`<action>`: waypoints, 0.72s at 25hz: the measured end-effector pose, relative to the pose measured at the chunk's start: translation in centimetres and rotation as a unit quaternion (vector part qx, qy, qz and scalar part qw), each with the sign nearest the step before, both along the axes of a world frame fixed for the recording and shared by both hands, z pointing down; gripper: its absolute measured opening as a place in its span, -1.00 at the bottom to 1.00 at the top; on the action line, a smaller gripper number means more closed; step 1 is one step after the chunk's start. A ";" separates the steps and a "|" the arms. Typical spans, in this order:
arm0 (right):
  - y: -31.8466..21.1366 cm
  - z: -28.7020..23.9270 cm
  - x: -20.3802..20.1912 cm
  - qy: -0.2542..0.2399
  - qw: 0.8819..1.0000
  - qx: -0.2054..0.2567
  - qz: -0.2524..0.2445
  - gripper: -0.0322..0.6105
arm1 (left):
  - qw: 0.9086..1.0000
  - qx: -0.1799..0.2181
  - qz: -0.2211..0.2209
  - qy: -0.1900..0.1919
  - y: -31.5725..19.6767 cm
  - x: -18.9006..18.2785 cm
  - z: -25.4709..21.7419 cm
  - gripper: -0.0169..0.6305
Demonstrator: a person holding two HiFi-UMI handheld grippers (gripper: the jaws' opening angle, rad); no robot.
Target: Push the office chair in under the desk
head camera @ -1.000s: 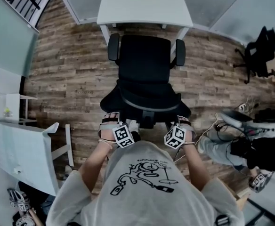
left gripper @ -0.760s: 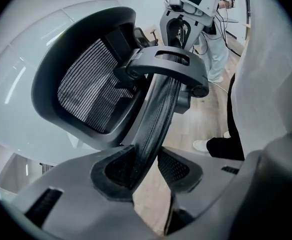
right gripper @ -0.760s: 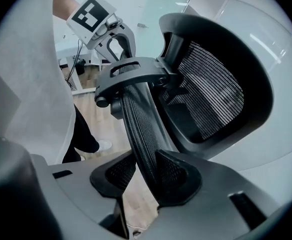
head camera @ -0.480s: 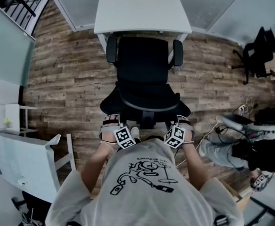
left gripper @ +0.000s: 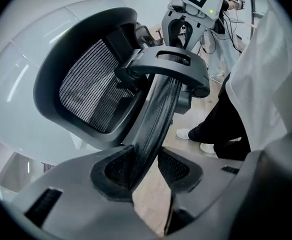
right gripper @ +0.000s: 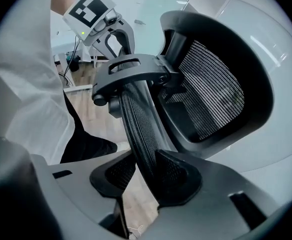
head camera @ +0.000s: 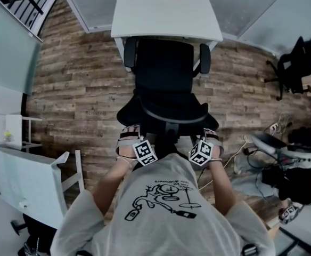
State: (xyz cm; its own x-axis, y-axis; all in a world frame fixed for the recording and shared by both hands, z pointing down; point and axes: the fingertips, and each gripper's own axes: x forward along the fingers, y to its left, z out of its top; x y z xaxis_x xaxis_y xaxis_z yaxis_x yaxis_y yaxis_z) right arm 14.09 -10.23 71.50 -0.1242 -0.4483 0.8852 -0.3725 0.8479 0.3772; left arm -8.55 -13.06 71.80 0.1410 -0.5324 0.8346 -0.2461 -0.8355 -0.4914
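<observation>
1. Two tongs are shown in the head view, the left tongs (head camera: pixel 129 134) and the right tongs (head camera: pixel 211 135), one on each outer edge of the backrest (head camera: pixel 145 111) of the office chair (head camera: pixel 165 68). The chair faces the white bench (head camera: pixel 166 12). Its armrests just reach the bench's near edge, and most of the seat is still out over the wooden floor (head camera: pixel 70 84).
2. In the left gripper view, the left tongs (left gripper: pixel 147 168) are closed at a middling width on the backrest's mesh rim (left gripper: pixel 158 114), which is pinched between the pads.
3. In the right gripper view, the right tongs (right gripper: pixel 147 173) are likewise clamped on the opposite rim (right gripper: pixel 138 124).
4. The push itself is judged to be the step in hand, roughly midway. A further straight drive toward the bench is called for, with both sides advanced evenly so that the armrests are not caught on the bench's edge or legs.
5. Compared with a second ago, the chair is found nearer the bench. The armrests, then clear of its edge, now meet it, and both grips are unchanged.
</observation>
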 end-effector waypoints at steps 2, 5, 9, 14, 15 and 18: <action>-0.6 0.0 0.0 0.001 1.000 0.002 -0.001 -0.43 | 1.000 0.001 -0.002 0.000 -0.5 0.0 0.0 -0.49; -1.8 -0.2 0.2 0.000 1.000 0.004 -0.001 -0.43 | 1.000 0.002 -0.003 -0.001 -1.6 0.2 -0.2 -0.49; -3.5 -0.1 0.7 -0.002 1.000 0.007 -0.004 -0.42 | 1.000 0.004 -0.007 -0.003 -3.2 0.7 -0.2 -0.49; -5.5 -0.2 0.7 -0.003 1.000 0.008 -0.008 -0.42 | 1.000 0.000 -0.010 -0.006 -4.8 0.7 -0.1 -0.49; -5.9 -0.2 0.8 -0.004 1.000 0.009 -0.009 -0.42 | 1.000 0.000 -0.010 -0.007 -5.2 0.7 -0.1 -0.49; -7.3 -0.1 0.8 -0.005 1.000 0.010 -0.013 -0.42 | 1.000 -0.002 -0.016 -0.009 -6.4 0.7 -0.1 -0.49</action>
